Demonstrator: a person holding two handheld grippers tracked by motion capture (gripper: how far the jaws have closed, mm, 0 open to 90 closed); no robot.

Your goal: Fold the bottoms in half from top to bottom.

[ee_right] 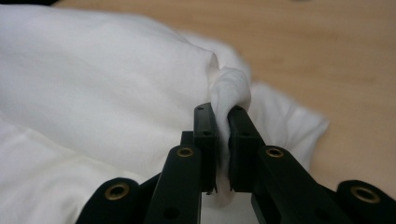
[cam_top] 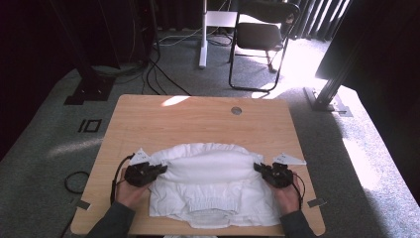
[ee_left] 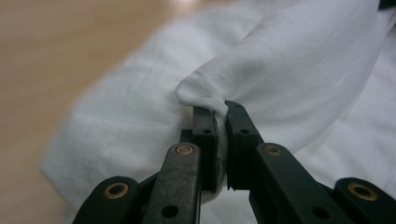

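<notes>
A white garment point(cam_top: 210, 181) lies on the wooden table point(cam_top: 198, 116), its far part lifted and folded toward the near edge. My left gripper point(cam_top: 159, 168) is at the garment's left side, shut on a pinch of the white cloth point(ee_left: 261, 60), which bulges above the jaws in the left gripper view. At the garment's right side my right gripper point(cam_top: 258, 167) is shut on a bunched fold of cloth point(ee_right: 229, 91). The raised fold stretches between both grippers. An elastic waistband point(cam_top: 210, 204) shows near the front edge.
Bare tabletop lies beyond the garment, with a round grommet point(cam_top: 236, 110) near the far edge. A folding chair point(cam_top: 260, 37) and cables point(cam_top: 153, 74) stand on the carpet behind the table. The person's forearms enter from the bottom.
</notes>
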